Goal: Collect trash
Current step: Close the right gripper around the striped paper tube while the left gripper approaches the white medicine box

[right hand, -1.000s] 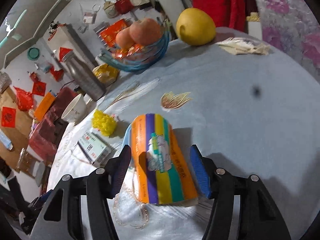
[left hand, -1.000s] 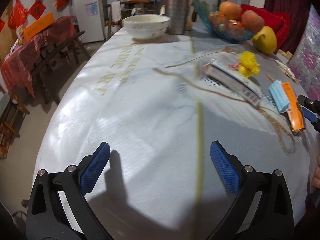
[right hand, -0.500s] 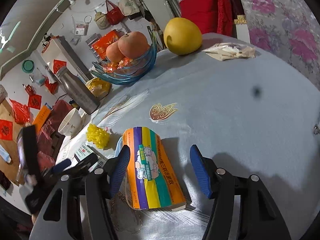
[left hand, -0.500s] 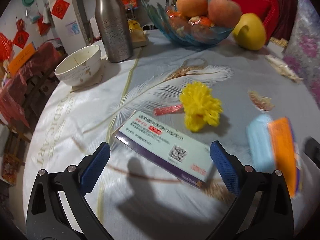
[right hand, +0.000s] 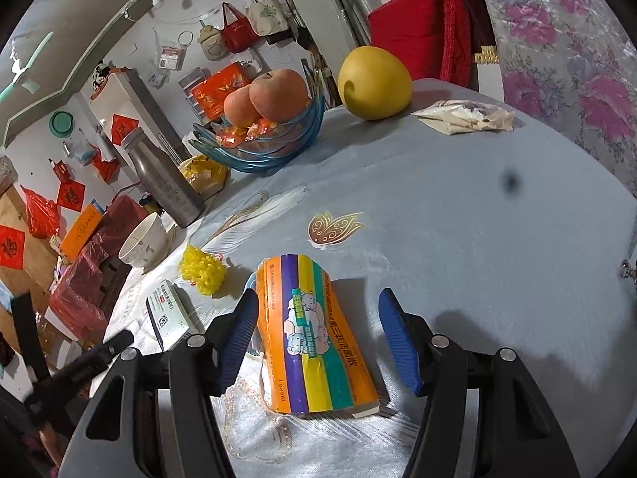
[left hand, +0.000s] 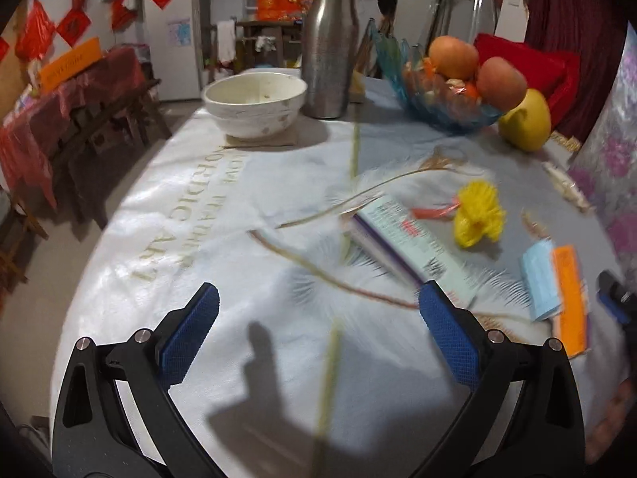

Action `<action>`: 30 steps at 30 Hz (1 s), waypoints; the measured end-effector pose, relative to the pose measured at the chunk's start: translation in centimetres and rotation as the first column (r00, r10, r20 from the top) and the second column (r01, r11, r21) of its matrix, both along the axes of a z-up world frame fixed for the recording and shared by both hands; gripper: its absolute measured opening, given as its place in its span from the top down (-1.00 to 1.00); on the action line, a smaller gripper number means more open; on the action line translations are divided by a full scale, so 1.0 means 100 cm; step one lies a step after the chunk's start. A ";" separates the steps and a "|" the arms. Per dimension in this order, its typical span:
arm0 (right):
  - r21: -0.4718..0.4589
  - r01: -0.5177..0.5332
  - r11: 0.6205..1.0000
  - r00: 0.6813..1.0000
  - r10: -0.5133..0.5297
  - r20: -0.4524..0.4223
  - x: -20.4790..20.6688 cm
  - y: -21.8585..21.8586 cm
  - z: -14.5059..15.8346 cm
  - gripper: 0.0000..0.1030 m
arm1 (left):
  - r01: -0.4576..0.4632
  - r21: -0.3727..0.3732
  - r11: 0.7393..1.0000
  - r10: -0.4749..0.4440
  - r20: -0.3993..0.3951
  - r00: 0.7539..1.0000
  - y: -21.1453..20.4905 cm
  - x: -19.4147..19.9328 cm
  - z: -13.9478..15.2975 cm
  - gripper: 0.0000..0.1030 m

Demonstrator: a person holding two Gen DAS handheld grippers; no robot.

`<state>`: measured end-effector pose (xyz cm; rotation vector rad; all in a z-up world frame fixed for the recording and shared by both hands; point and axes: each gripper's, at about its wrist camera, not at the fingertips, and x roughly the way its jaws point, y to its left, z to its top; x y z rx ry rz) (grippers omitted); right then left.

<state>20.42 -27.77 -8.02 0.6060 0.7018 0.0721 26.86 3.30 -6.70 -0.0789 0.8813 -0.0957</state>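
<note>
My right gripper (right hand: 318, 342) is open, its blue pads on either side of a striped orange, purple, yellow and green packet (right hand: 314, 334) lying on the tablecloth, not touching it. My left gripper (left hand: 318, 342) is open and empty above the cloth. A white medicine box (left hand: 410, 239) lies ahead of it to the right, also in the right wrist view (right hand: 167, 314). A yellow crumpled wad (left hand: 479, 215) (right hand: 203, 271), a light blue mask (left hand: 539, 281) with the orange packet (left hand: 571, 294), and a crumpled white wrapper (right hand: 466, 117) lie on the table.
A white bowl (left hand: 254, 105), a steel bottle (left hand: 330, 40), a blue glass fruit bowl (left hand: 446, 107) with apples and a yellow pomelo (left hand: 525, 121) stand at the far side. The table edge (left hand: 99, 247) drops off at the left.
The left gripper has swung back left and away from the medicine box, which now lies right of its jaws. The right gripper has barely moved and stays around the striped packet.
</note>
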 end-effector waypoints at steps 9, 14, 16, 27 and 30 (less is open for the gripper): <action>-0.003 -0.012 1.000 1.000 0.012 -0.013 0.002 0.000 -0.002 -0.20 | 0.018 0.073 0.997 -0.011 -0.089 0.996 -0.069 0.048 -0.019 -0.88; 0.004 -0.020 1.000 1.000 0.020 -0.004 0.000 0.001 -0.001 -0.20 | 0.004 0.155 0.988 0.006 -0.063 0.998 -0.049 0.042 -0.024 -0.88; 0.008 -0.019 1.000 1.000 0.019 -0.005 -0.001 0.001 -0.001 -0.20 | -0.005 0.119 0.993 0.012 -0.057 0.998 -0.026 0.030 -0.023 -0.88; 0.040 -0.028 0.999 0.999 0.029 -0.033 0.004 -0.003 -0.008 -0.20 | -0.012 0.023 1.000 0.013 -0.055 0.998 0.003 0.018 -0.032 -0.88; 0.053 -0.049 0.997 0.997 0.052 -0.056 0.008 0.001 -0.012 -0.20 | -0.012 0.028 1.000 0.014 -0.054 0.998 0.003 0.017 -0.032 -0.88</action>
